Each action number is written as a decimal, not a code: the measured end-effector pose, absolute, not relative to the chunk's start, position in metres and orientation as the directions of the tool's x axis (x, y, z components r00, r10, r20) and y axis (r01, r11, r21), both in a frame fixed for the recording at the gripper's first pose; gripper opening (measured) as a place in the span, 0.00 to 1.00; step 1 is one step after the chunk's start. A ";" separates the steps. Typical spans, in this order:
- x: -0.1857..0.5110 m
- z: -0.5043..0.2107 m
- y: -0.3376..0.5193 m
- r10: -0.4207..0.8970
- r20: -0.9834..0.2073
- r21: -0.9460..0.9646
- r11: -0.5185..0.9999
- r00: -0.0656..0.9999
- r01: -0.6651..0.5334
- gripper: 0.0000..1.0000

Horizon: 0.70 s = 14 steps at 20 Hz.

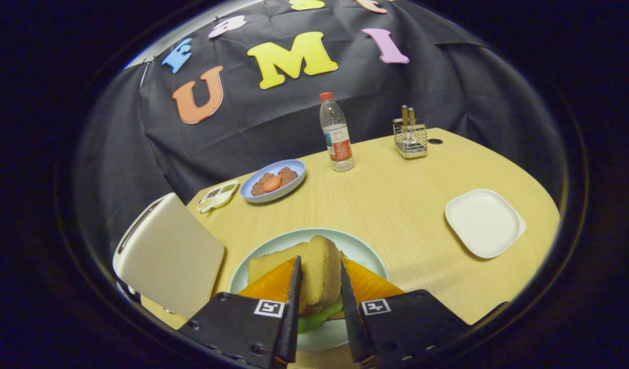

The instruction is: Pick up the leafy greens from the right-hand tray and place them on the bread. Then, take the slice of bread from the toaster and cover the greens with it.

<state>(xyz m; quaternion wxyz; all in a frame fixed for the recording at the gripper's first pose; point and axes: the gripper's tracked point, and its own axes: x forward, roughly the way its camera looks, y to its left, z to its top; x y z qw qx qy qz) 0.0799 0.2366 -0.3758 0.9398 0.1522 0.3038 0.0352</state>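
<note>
- A cream toaster (168,253) is standing just left of the pale green plate (368,253).
- A small sauce dish (218,196) and a blue plate (273,180) with meat and a tomato slice are sitting beyond the green plate, toward the left.
- The gripper (318,287) is pinching the upper bread slice (322,271) between both fingers, tilted on edge over the green plate.
- Leafy greens (319,316) are peeking out beneath it, lying on the lower bread slice (266,265).
- A water bottle (336,132) is standing well beyond the green plate.
- A wire holder (410,137) is standing farther right.
- An empty white tray (483,222) is lying right of the green plate.
</note>
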 end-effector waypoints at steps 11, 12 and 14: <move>0.075 -0.276 0.189 0.101 -0.425 0.151 0.988 0.899 -0.040 0.91; 0.076 -0.253 0.181 0.093 -0.388 0.129 0.991 0.917 -0.046 0.92; 0.073 -0.199 0.162 0.077 -0.311 0.096 0.994 0.947 -0.049 0.94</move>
